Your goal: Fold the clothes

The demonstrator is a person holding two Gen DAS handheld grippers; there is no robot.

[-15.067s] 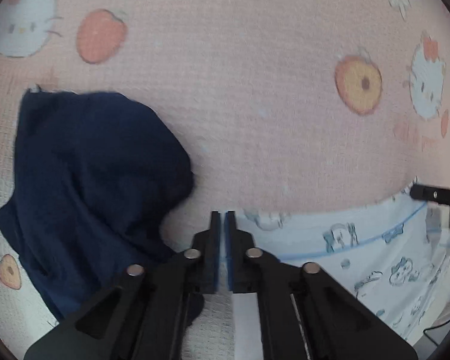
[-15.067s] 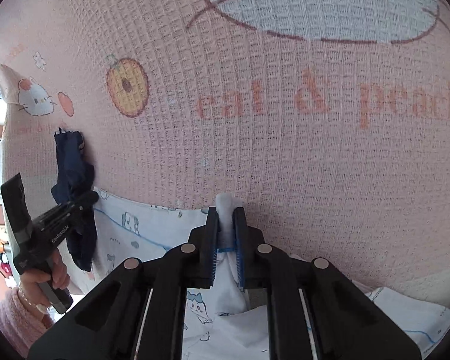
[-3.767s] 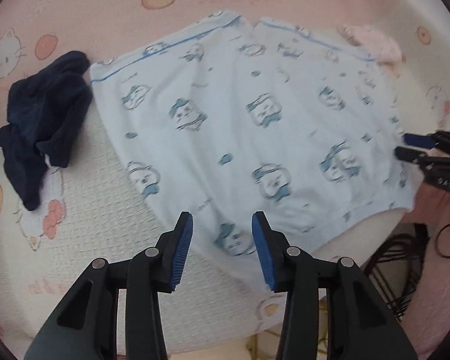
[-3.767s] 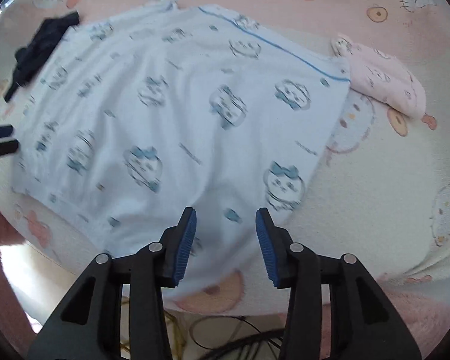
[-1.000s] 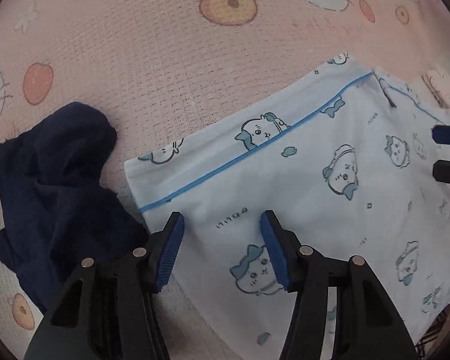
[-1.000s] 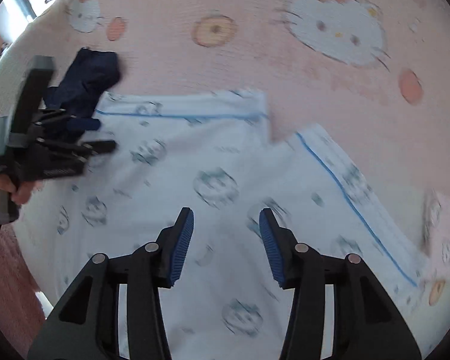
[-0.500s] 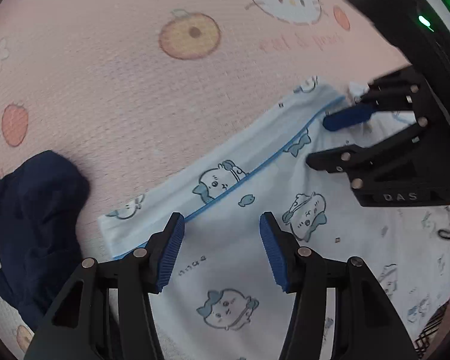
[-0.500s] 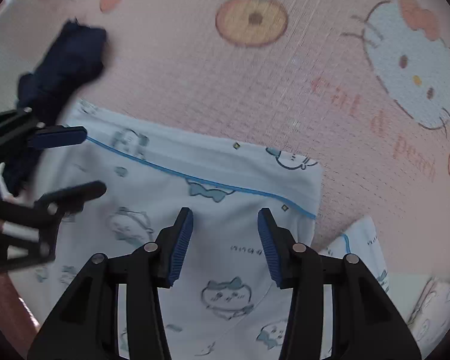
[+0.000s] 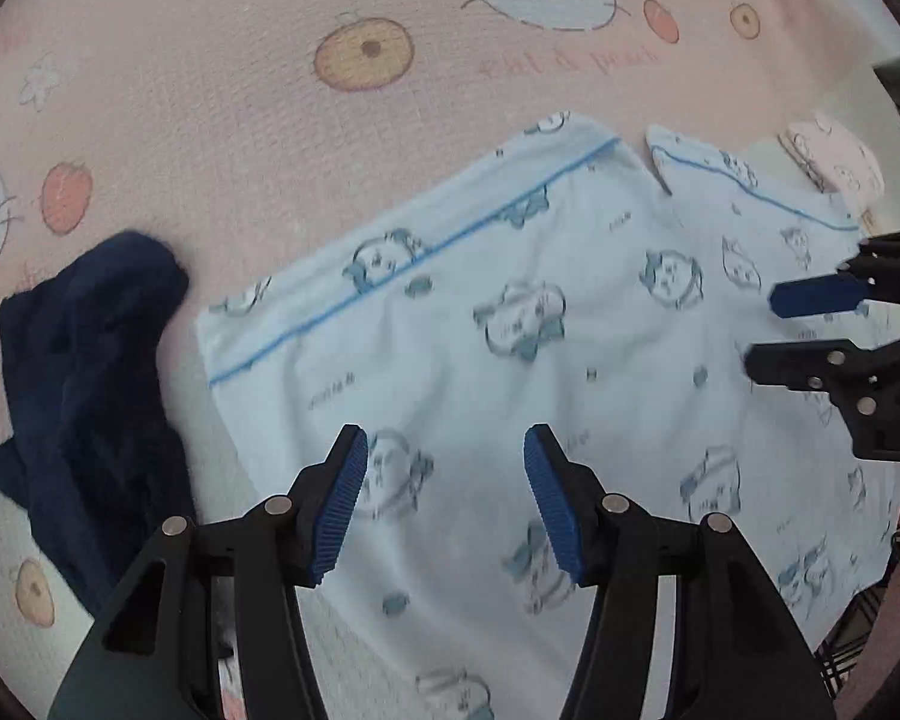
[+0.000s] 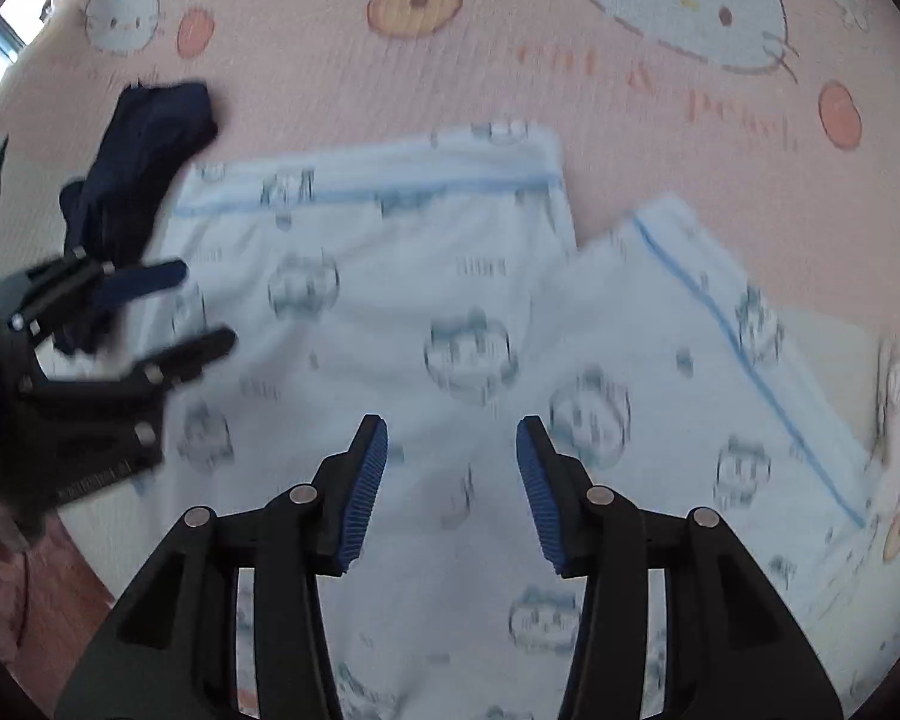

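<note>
Pink cat-print blanket (image 9: 210, 90) under everything, our light blue shorts (image 9: 510, 330) spread flat on it, dark blue cloth (image 9: 90, 360) just beside, our left gripper (image 9: 444, 480) and right gripper (image 10: 450, 474) above the shorts, fingers apart, holding nothing.

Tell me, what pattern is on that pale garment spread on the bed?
Light blue garment with cartoon animal faces and a blue stripe, clearest in the left wrist view.

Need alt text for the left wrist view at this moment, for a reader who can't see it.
A pale blue cartoon-print garment lies spread flat on a pink blanket, with the open, empty left gripper above it. A crumpled navy garment lies at left, a small pink item at upper right, and the right gripper, also open, enters from the right.
</note>
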